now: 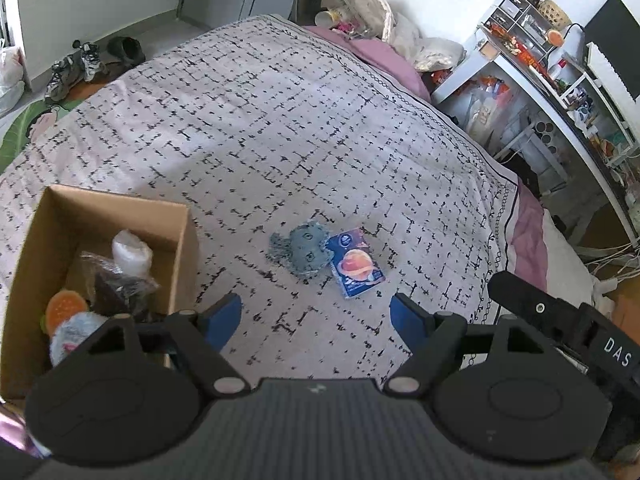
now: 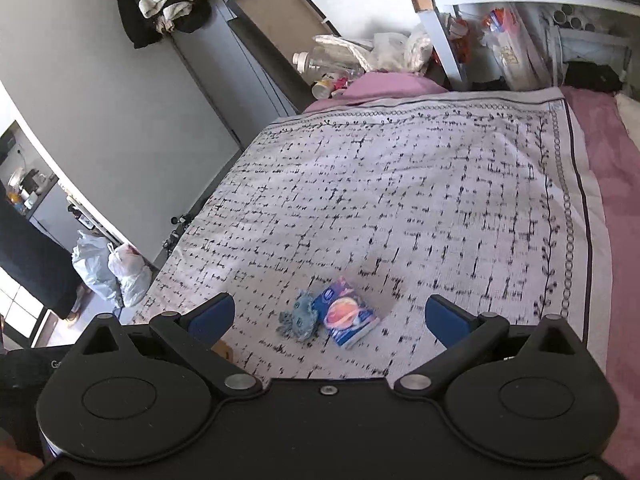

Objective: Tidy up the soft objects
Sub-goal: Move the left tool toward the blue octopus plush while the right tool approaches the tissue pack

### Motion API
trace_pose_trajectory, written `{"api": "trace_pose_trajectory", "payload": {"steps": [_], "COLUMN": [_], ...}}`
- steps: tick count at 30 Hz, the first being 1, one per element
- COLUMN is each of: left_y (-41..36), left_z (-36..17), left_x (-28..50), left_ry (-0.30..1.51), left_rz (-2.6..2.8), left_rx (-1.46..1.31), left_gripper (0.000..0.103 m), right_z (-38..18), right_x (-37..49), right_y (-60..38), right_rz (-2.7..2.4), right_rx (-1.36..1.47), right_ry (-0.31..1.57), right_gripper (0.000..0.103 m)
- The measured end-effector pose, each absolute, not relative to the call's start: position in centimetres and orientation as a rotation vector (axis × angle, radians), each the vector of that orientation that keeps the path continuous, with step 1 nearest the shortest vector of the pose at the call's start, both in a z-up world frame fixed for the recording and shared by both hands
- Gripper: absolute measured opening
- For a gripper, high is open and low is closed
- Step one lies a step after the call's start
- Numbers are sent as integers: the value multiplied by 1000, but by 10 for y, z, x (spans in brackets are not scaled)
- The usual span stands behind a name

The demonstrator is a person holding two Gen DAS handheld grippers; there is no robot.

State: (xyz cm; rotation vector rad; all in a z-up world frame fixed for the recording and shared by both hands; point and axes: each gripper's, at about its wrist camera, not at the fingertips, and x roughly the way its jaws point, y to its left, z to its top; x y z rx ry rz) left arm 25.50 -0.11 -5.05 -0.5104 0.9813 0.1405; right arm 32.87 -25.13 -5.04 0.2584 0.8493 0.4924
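A grey-blue fuzzy soft toy (image 1: pixel 303 252) lies on the patterned bed cover (image 1: pixel 256 128), touching a blue packet with an orange planet picture (image 1: pixel 355 267) on its right. A cardboard box (image 1: pixel 52 216) at the left holds several soft items, among them a white bundle (image 1: pixel 130 251) and an orange-topped plush (image 1: pixel 66 312). My left gripper (image 1: pixel 316 322) is open and empty above the cover, just short of the toy. My right gripper (image 2: pixel 330 318) is open and empty, with the toy (image 2: pixel 300 318) and packet (image 2: pixel 348 318) between its fingertips in view, below it.
A white desk and shelves with clutter (image 1: pixel 552 76) stand to the right of the bed. Bags and bottles (image 1: pixel 360 4) sit at the bed's head. Shoes (image 1: pixel 72 68) lie on the floor at far left. White plastic bags (image 2: pixel 112 272) stand on the floor.
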Motion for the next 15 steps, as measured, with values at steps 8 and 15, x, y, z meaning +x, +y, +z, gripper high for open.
{"api": "trace_pose_trajectory", "payload": {"steps": [8,15], "left_y": [-9,-6], "left_z": [-70,-99], "left_x": [280,306], "left_ry": [1002,1053], "left_rz": [146,162], "left_rx": [-493,-515], "left_gripper": [80,80], "right_z": [-89,-114], "right_x": [347,358], "right_y": [-254,-237], "right_rz": [488,527], "right_rx": [225,89], "right_ry": [869,883], "right_gripper": [102,103]}}
